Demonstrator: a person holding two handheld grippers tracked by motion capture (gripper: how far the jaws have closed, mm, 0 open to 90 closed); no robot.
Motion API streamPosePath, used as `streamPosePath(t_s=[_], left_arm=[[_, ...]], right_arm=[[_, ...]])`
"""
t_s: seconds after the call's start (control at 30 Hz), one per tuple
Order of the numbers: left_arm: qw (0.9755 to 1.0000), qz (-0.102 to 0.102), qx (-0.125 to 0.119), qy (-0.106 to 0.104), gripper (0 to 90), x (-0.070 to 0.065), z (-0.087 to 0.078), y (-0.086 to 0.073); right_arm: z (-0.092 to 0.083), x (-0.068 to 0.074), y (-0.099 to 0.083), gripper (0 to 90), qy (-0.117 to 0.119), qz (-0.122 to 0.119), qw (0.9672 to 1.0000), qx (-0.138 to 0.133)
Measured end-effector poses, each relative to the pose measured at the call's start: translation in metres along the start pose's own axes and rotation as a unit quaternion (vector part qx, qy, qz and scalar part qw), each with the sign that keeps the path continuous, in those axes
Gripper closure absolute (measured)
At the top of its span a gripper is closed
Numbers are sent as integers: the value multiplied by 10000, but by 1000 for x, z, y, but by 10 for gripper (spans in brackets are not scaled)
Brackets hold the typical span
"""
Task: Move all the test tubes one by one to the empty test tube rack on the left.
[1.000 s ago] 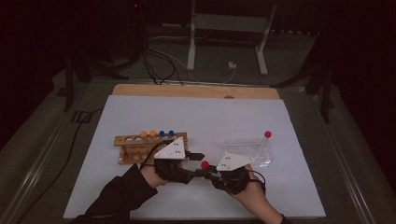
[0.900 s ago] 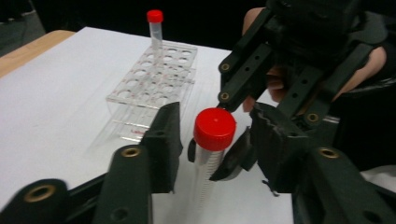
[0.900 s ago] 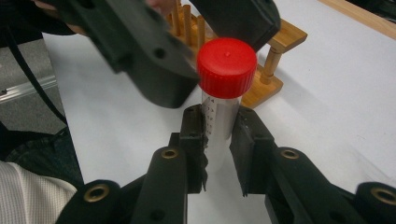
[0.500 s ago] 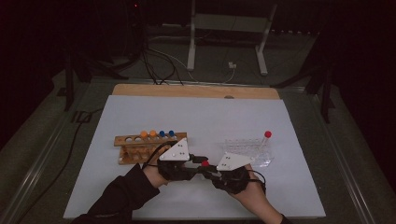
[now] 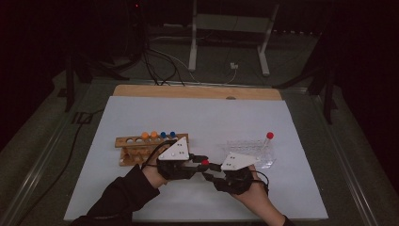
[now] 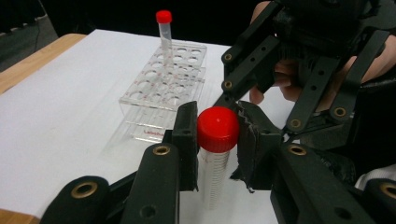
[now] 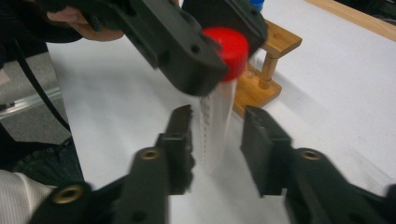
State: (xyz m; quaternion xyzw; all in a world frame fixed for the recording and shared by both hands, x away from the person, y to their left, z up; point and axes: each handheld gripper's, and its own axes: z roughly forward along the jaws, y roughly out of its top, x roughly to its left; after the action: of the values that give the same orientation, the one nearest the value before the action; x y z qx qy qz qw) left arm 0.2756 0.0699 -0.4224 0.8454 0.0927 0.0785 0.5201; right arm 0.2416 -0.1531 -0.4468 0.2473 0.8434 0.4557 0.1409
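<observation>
A clear graduated tube with a red cap (image 6: 217, 128) stands upright between the two grippers at the table's front (image 5: 205, 162). My left gripper (image 6: 217, 135) is shut on the cap after its jaws have just been closing, and both pads press the cap's sides. My right gripper (image 7: 217, 128) faces it from the other side; its jaws have just been opening. The tube's body (image 7: 217, 116) stands between them with a gap on each side. The right gripper view has the left gripper (image 7: 191, 51) clamped on the cap from above.
A wooden rack (image 5: 141, 143) with orange- and blue-capped tubes stands behind my left hand. A clear plastic rack (image 5: 249, 150) behind my right hand holds one red-capped tube (image 5: 269, 136). White sheet (image 5: 197, 117) stretches behind both racks.
Both hands stay where they were. The left gripper's tips have drawn in around the red cap between the grippers.
</observation>
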Motion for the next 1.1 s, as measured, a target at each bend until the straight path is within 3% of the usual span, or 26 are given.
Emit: streamPosePath(t_s=[0.3,0.6,0.73,1.1], left_arm=[[9999,28,19,163,719,3,-17,4],[9994,-14,-63,332,719,6,-36,7],[9991,7,-59,414,719,6,-42,9],[9969,-27,-22,784,718,9,-68,5]], right_arm=[[-4,-3,0,258,-202,37,9996,-200],[-7,-6,-1,53,-372,140,9988,-279],[-10,-7,-1,7,-289,181,9987,-372],[-17,-11,0,5,-228,266,9978,-562]])
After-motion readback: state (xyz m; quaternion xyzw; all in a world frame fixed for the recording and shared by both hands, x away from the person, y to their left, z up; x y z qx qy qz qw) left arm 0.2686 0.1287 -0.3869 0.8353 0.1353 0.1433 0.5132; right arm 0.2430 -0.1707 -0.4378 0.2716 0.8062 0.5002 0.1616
